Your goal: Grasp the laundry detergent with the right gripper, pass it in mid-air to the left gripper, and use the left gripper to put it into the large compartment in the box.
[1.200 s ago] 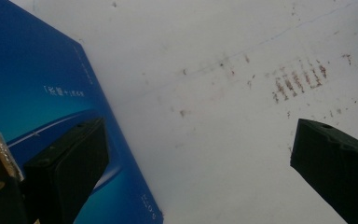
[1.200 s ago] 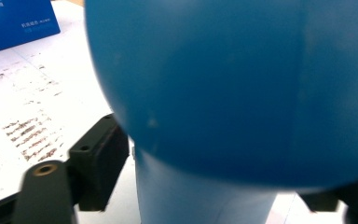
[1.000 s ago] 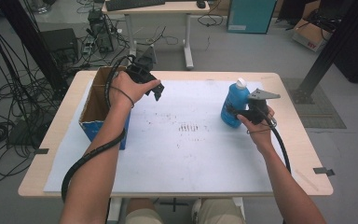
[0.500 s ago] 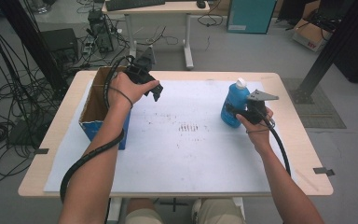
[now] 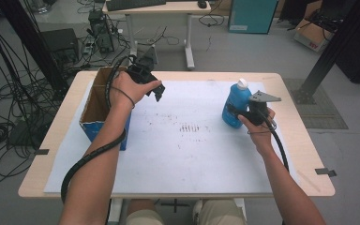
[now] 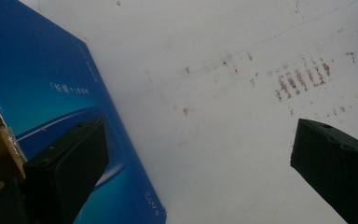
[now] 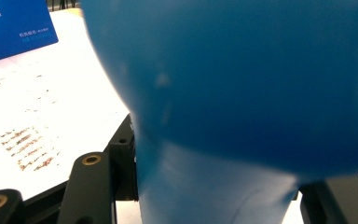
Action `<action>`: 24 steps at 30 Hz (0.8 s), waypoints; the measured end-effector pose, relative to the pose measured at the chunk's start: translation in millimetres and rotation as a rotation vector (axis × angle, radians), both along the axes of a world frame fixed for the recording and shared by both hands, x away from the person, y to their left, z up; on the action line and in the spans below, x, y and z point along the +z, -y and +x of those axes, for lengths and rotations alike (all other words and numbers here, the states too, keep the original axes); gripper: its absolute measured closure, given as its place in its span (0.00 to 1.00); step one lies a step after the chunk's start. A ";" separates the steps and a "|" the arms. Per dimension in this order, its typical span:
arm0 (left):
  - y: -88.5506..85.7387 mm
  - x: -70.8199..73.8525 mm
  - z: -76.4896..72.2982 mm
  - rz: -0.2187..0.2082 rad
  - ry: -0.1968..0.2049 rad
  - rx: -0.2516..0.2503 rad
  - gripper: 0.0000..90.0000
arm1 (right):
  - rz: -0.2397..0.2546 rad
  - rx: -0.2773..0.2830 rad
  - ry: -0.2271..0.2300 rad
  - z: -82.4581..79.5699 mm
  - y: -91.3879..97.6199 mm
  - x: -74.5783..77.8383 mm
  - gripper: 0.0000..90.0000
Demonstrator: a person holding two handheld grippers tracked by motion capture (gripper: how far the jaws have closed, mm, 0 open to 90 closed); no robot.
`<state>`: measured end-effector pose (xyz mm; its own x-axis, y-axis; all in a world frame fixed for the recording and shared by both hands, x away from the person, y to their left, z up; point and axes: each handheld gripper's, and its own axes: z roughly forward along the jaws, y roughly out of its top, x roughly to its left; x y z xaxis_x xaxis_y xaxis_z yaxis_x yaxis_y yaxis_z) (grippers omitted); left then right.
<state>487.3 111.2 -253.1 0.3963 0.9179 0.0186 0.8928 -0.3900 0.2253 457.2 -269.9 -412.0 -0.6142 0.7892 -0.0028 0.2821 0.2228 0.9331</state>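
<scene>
A blue plastic bottle (image 5: 236,104) with a white cap stands upright on the right side of the white sheet. My right gripper (image 5: 233,112) is at its lower part. Its jaws have just been closing and now press on the bottle (image 7: 242,84) from both sides, low on its body. My left gripper (image 5: 158,92) hovers over the table's far left, just right of an open cardboard box (image 5: 98,101). In the left gripper view its jaws (image 6: 200,135) stand wide apart with nothing between them, above the sheet and beside the box's blue wall (image 6: 51,70).
The white sheet (image 5: 183,150) covering the wooden table has brown smudges at its middle. Black cables trail from both grippers along the forearms. Behind the table are a desk, floor cables and a black post at the right.
Both hands and the bottle keep their places. From the high view no movement is plain.
</scene>
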 end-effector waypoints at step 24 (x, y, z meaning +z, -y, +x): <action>2.8 1.1 -0.7 0.009 -0.002 -0.007 0.05 | 0.000 0.004 -0.006 0.6 0.5 0.5 0.48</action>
<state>486.5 108.4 -251.9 0.4024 0.9151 0.0264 0.8907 -0.3980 0.2196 457.9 -270.4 -411.6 -0.6173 0.7868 0.0008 0.2864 0.2237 0.9316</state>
